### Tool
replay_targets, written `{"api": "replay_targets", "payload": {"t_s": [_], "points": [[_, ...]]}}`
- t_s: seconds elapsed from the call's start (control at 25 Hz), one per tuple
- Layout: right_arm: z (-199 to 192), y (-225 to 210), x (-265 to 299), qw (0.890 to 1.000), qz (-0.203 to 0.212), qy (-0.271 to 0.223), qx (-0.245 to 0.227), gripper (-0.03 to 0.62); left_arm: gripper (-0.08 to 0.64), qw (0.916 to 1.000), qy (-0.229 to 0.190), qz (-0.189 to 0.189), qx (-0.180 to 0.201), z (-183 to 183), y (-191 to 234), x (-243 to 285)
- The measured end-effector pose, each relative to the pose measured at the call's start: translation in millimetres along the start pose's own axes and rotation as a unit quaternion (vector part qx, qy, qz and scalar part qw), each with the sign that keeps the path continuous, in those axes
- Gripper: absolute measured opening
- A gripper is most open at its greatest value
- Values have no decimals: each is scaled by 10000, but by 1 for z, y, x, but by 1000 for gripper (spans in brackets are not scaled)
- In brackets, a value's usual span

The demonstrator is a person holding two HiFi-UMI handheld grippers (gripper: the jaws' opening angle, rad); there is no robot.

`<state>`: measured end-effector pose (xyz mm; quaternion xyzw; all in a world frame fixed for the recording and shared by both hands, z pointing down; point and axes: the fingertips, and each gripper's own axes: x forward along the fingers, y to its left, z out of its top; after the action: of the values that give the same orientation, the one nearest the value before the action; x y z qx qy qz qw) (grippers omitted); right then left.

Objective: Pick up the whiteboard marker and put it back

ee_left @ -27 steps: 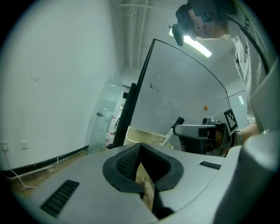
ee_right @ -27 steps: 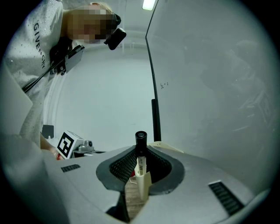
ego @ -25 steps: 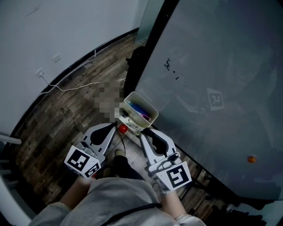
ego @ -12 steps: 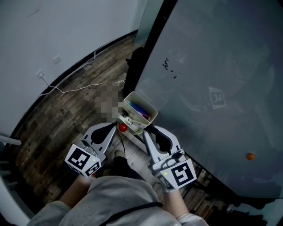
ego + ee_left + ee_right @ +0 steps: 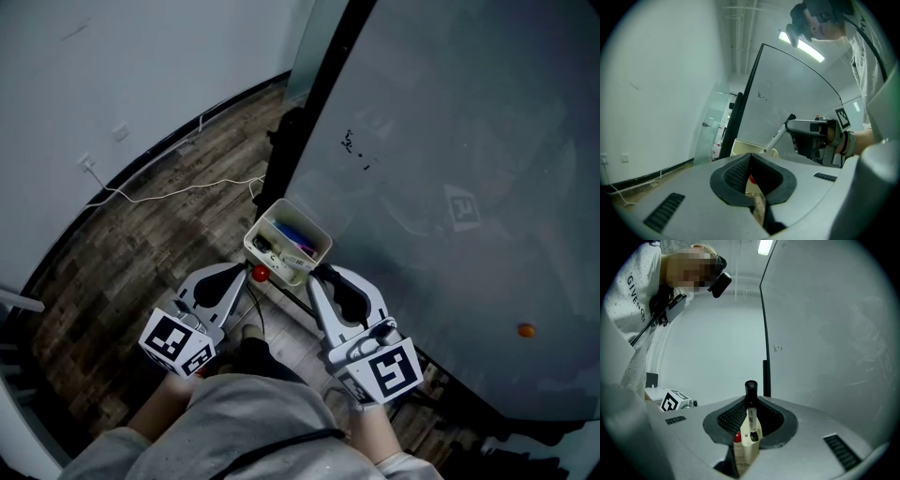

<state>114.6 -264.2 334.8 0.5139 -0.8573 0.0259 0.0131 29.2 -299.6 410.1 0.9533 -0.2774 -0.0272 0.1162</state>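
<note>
The whiteboard marker (image 5: 750,405), white with a black cap, stands upright between the pads of my right gripper (image 5: 750,401), which is shut on it. From the left gripper view the marker (image 5: 777,136) slants down out of the right gripper (image 5: 806,129) towards a cream pen box (image 5: 740,146). In the head view that box (image 5: 307,221) hangs at the whiteboard's lower edge with several pens inside, just ahead of both grippers. My left gripper (image 5: 246,272) sits level beside it, jaws shut with nothing between them.
The grey whiteboard (image 5: 450,187) fills the right side, with a black frame post (image 5: 309,122) and an orange magnet (image 5: 526,330). A red knob (image 5: 260,273) sits by the box. A white cable (image 5: 178,192) lies on the wooden floor along the wall.
My right gripper has lifted a little with the marker still in it. The left gripper has stayed where it was.
</note>
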Motion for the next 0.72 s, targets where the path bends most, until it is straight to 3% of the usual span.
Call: {"api": "replay_targets", "payload": {"t_s": [0.72], "points": [[25, 4, -4, 9998, -51, -184, -72, 75, 15, 10000, -49, 36, 0, -1, 0, -8]]}}
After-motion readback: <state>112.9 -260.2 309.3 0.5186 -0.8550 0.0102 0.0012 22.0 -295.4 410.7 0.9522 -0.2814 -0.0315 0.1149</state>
